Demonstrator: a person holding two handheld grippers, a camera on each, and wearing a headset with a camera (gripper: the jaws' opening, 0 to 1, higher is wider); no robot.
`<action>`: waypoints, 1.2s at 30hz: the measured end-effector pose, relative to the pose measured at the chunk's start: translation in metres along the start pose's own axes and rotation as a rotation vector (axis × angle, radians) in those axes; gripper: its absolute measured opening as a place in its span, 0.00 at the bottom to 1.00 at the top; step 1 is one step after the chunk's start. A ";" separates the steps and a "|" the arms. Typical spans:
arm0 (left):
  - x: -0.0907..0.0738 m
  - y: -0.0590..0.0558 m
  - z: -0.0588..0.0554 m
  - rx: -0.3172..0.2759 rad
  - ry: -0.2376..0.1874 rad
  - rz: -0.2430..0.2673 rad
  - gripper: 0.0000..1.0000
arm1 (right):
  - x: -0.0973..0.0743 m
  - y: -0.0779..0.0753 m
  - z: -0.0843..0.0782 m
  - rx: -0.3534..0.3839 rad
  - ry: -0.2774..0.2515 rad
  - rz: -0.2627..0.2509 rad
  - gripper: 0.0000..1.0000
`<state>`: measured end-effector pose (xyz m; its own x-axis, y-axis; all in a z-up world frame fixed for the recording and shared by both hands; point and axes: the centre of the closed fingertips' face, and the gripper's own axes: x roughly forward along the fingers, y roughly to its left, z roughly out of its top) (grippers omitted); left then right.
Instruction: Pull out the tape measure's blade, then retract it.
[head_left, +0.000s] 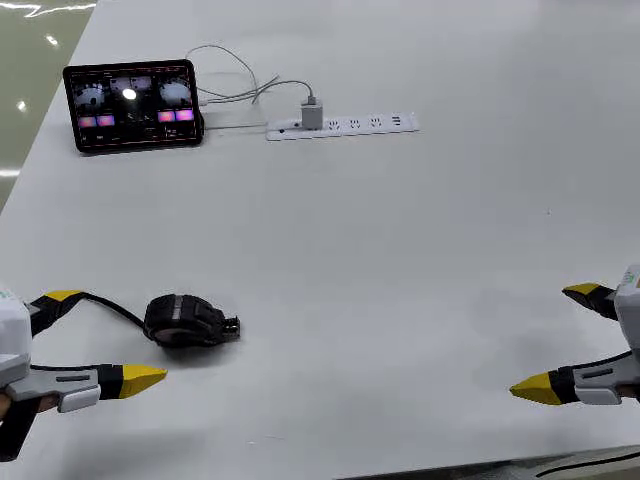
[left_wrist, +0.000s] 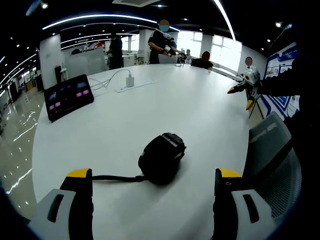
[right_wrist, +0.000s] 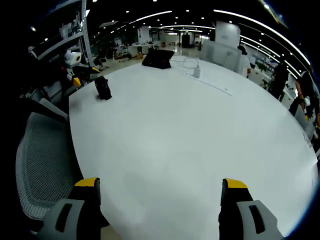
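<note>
black tape measure lies before the wide-spread left gripper.

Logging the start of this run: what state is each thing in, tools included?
Black round tape measure: blade in, lying on the white table.
Dark tablet: screen lit, propped up.
White power strip: one charger plugged in.
Left tool: open, holding nothing.
Right tool: open, holding nothing.
</note>
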<state>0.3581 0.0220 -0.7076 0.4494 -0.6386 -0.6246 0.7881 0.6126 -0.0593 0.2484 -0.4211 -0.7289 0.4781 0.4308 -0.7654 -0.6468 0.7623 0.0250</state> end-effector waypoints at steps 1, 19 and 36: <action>0.000 0.000 0.001 0.004 -0.003 -0.002 0.99 | 0.000 0.000 0.002 -0.002 -0.001 0.001 0.99; 0.010 0.003 0.005 0.079 0.053 -0.047 0.99 | 0.016 0.007 0.039 -0.100 -0.037 0.032 0.99; 0.027 0.002 0.012 0.226 0.127 -0.120 0.98 | 0.042 0.026 0.074 -0.202 -0.091 0.092 0.99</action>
<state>0.3772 0.0007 -0.7149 0.3028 -0.6281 -0.7168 0.9126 0.4079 0.0280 0.2953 -0.3480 -0.7128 0.4573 0.5430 -0.7043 -0.7916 0.6094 -0.0441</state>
